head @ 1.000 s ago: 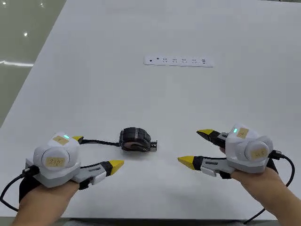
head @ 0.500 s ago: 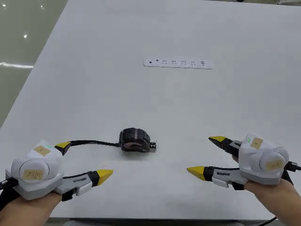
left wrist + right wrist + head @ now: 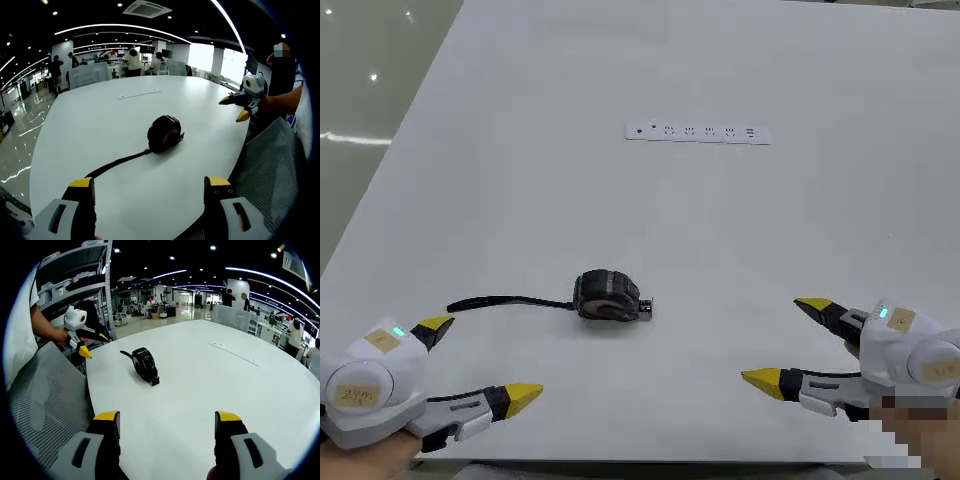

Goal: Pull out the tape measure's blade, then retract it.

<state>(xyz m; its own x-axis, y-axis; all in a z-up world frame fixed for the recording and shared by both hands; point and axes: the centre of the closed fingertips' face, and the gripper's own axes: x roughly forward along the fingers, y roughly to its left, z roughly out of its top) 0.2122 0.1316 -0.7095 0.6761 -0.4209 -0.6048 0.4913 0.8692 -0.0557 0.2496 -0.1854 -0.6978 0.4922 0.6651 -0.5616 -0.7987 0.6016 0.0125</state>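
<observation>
Left gripper (image 3: 480,358), right gripper (image 3: 787,342) now farther out | both jaws apart, empty | tape measure (image 3: 608,297) between, nearer left, tip rightward.

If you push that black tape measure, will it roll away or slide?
Probably slide: the tape measure looks chunky and sits steady on the smooth white table, so likely heavy for its size. Its black strap lies in a loose curve, so it is probably floppy and would just trail behind.

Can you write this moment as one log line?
left gripper: open, empty | right gripper: open, empty | tape measure: on table between them, blade in | strap: lying toward left gripper
</observation>
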